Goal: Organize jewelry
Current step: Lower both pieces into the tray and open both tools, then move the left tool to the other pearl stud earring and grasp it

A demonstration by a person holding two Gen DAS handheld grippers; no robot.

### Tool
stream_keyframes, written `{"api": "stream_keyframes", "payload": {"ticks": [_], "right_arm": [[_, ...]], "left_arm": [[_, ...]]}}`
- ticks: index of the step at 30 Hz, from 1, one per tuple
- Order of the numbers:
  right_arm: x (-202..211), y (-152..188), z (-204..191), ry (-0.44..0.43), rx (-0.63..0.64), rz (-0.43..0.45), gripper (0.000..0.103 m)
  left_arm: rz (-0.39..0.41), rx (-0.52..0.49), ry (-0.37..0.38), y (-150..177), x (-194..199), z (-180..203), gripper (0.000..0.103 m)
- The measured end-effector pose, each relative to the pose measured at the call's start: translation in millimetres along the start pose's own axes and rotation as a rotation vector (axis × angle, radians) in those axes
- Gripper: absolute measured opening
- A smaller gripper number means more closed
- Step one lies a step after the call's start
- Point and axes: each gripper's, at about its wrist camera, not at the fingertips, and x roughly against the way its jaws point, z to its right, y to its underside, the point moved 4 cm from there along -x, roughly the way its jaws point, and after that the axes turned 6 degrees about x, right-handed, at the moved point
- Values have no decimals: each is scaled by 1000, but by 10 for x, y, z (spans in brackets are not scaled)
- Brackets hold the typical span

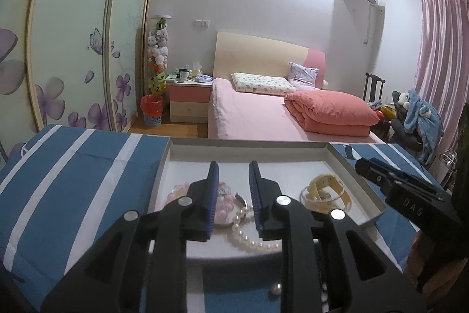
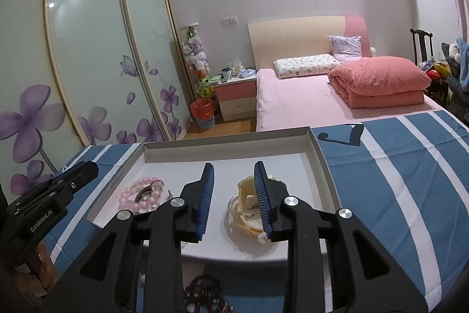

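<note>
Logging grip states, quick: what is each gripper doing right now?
Left gripper: open, holding nothing, over the pearl necklace.
Right gripper: open, holding nothing, over the tray.

blue and white striped cloth (image 2: 410, 181) covers the surface in front of me. behind it a bed (image 2: 293, 104) with pink sheet, folded coral quilt (image 2: 381, 84) and two pillows. pink nightstand (image 2: 234, 96) beside it, red bin (image 2: 202, 113), stacked plush toys (image 2: 196, 55), floral wardrobe doors (image 2: 88, 55), pink curtain (image 1: 439, 55).

Dim bluish indoor light, ceiling glare blown out at top, fisheye bending edges, dark vignetted corners
</note>
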Motion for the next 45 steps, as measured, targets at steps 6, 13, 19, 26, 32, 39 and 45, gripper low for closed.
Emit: {"api": "stream_keyframes", "payload": {"ticks": [6,13,19,26,32,39,45], "right_arm": [[261,128,-20,-3,18,-3,30],[517,374,37,-5,0,-31,30],[547,461,56,-11,-14,-56,30],[546,475,93,-19,-22,-58,30],[543,498,112,-19,-29,-62,30],[542,497,121,-20,-31,-64,30],[542,501,114,-20,-30,-64,30]], "left_arm": [[-59,-33,39,264,195,36,28],[-200,-76,105,602,171,194,31],[-293,-149,99,798,37,367,37],[-367,-183,68,904,-128,467,37],[-421,-197,45,960,-235,484,31],[-454,-193,15,990,-288,430,17],[-452,-182,12,982,-280,388,16]]}}
